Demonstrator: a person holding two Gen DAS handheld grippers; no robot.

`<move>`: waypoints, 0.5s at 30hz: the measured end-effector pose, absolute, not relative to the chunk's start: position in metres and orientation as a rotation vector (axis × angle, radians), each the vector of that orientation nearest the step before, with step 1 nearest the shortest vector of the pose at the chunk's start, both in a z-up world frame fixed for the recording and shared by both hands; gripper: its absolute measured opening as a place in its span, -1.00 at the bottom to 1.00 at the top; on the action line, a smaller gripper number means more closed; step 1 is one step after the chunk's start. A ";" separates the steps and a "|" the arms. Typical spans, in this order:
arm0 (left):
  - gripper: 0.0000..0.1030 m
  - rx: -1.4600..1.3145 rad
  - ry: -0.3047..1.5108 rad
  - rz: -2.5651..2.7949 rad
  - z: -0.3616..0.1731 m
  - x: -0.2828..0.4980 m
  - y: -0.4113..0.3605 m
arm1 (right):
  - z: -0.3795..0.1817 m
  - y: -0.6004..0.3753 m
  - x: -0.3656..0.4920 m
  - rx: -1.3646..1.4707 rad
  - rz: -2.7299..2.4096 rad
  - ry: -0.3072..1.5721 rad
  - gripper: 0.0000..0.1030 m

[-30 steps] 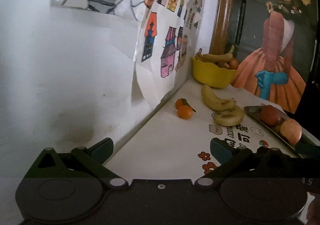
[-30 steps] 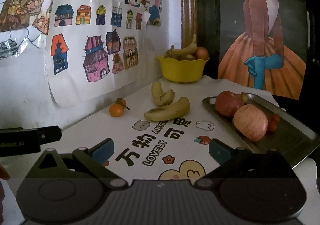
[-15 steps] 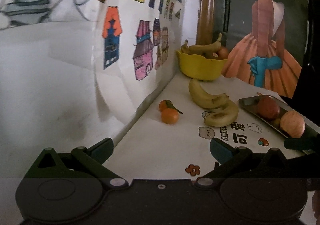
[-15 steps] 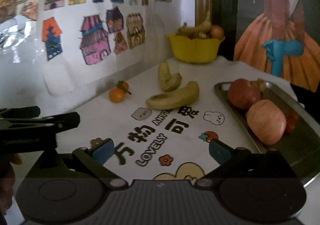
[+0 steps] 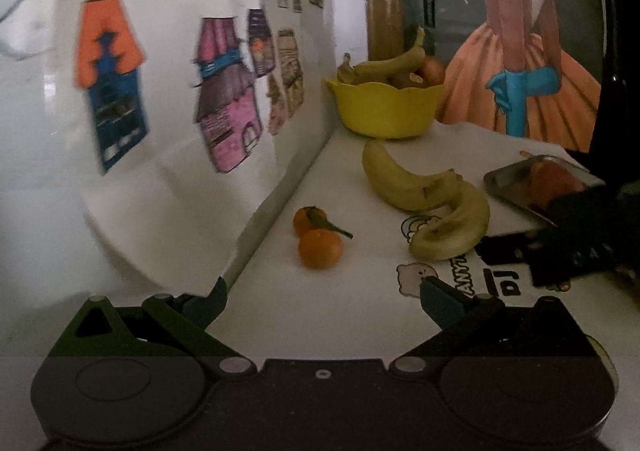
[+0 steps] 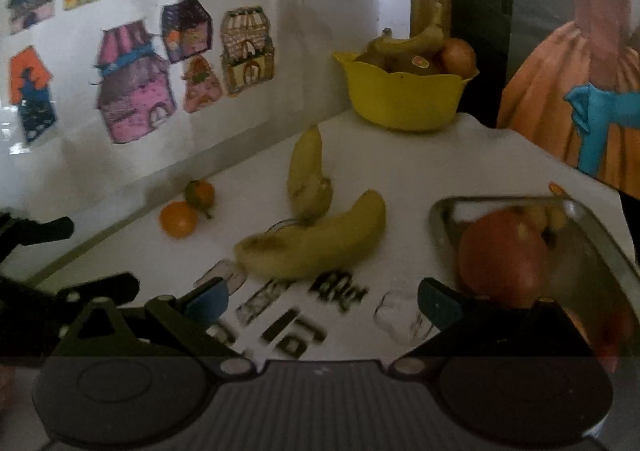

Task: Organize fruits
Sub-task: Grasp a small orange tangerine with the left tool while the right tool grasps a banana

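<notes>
Bananas: two (image 6: 316, 247) (image 6: 308, 175) loose on the white table (image 6: 440, 171), touching end to end, mid-table; the nearer one lies ahead of the right gripper (image 6: 322, 297), just past its tips and a little left of the centre line.
Same bananas, left view: (image 5: 452, 227) and (image 5: 404, 179), ahead and right of the left gripper (image 5: 322, 297), outside its span.
Tangerines: two (image 5: 320, 249) (image 5: 308, 219), one behind the other near the wall, ahead of the left gripper and between the lines of its fingers, apart from the tips.
Apples: one (image 6: 502, 255) on the metal tray (image 6: 600, 227) at right, just beyond the right gripper's right fingertip (image 6: 438, 307); more fruit behind it, blurred.
Bowl: yellow (image 6: 404, 99), at the table's far end in the corner, holding bananas and round fruit.
Left jaws: spread wide, nothing between them, touching nothing.
Right jaws: spread wide, nothing held; the right gripper shows as a dark shape (image 5: 580, 235) in front of the tray in the left view.
Wall: drawings of houses (image 6: 132, 91) on paper at left.
Table print: cartoon figures and letters near both grippers.
</notes>
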State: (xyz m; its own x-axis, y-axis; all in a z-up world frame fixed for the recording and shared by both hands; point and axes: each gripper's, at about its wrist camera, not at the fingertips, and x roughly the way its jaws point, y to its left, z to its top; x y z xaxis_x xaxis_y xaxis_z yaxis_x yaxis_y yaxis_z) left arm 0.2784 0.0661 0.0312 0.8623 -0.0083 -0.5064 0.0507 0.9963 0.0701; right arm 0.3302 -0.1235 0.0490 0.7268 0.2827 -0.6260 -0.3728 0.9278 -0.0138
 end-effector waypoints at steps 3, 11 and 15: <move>0.99 0.090 0.538 -0.029 0.030 0.291 0.063 | 0.047 -0.122 0.352 -0.132 0.359 0.692 0.99; 0.98 0.097 0.555 -0.014 0.024 0.320 0.060 | 0.041 -0.117 0.388 -0.077 0.335 0.740 1.00; 0.95 0.100 0.552 0.008 0.022 0.326 0.060 | 0.041 -0.110 0.396 -0.100 0.350 0.736 0.99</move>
